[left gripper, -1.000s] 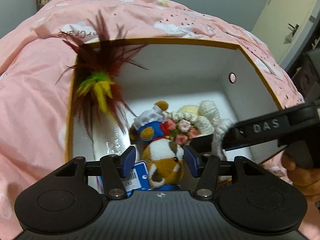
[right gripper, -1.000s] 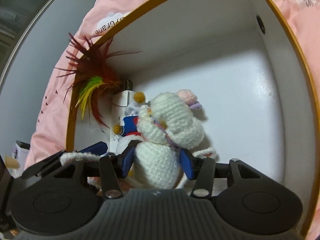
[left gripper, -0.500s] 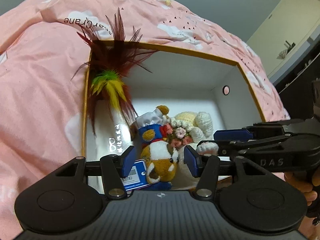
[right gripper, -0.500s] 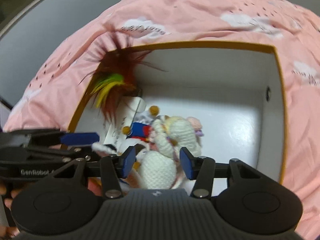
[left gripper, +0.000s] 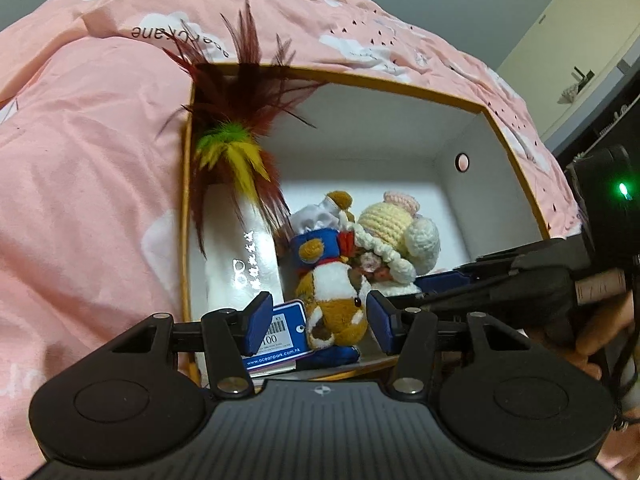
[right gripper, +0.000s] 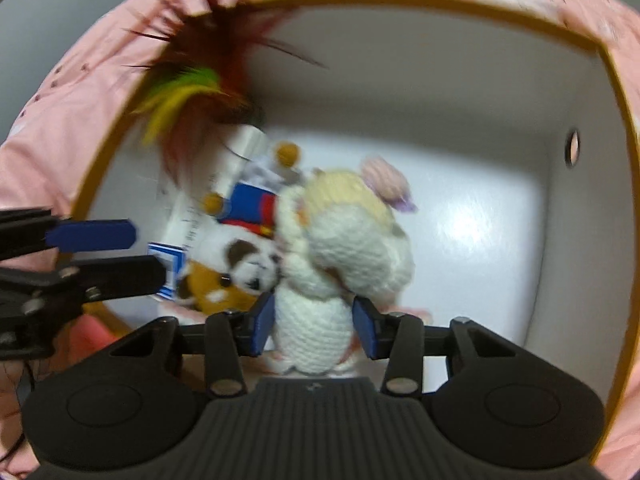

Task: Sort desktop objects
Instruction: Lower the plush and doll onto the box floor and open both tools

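Note:
An orange-rimmed box with a white inside lies on pink bedding. In it lie a brown-and-white plush in a blue hat with a blue price tag, and a cream crochet doll. My right gripper is shut on the doll's white body, just above the box floor. My left gripper stands open at the box's near edge, its tips short of the plush and close to the tag.
A red, green and yellow feather toy sticks up from the box's left corner over a white glossy packet. Pink bedding surrounds the box. The box's right half is bare floor. A hand holds the right gripper.
The right gripper has rolled and swung in closer over the box, the doll staying between its fingers. The left gripper has drawn back a little, fingers still apart.

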Demonstrator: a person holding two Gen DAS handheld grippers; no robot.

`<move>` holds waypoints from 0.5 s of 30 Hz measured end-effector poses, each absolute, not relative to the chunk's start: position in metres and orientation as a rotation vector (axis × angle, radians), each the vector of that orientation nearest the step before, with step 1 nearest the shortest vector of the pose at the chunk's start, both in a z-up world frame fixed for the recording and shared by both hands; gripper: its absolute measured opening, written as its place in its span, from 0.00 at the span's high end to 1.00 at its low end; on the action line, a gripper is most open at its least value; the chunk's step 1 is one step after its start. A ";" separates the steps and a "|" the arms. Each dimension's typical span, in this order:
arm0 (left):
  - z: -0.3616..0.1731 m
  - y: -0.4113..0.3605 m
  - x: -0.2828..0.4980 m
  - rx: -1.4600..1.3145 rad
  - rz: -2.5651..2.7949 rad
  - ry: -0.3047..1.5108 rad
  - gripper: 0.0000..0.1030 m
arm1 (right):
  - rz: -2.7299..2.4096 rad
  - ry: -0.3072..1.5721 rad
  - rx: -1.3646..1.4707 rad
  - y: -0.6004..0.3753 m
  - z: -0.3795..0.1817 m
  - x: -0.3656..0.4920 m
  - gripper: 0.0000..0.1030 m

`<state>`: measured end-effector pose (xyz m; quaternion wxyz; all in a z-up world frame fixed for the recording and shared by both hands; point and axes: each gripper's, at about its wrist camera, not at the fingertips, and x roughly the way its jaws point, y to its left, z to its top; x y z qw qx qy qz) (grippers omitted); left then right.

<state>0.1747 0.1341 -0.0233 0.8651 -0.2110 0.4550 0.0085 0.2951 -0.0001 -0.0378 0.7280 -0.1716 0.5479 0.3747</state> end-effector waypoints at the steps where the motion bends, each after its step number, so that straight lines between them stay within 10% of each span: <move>1: -0.024 0.133 0.175 -0.434 0.014 0.954 0.44 | 0.831 1.231 -0.339 -0.003 -0.041 0.300 0.53; 6: -0.024 0.130 0.176 -0.418 0.007 0.964 0.62 | 0.893 1.280 -0.227 -0.012 -0.044 0.308 0.60; 15: -0.032 0.120 0.184 -0.408 0.015 0.999 0.63 | 0.889 1.289 -0.246 -0.008 -0.045 0.306 0.61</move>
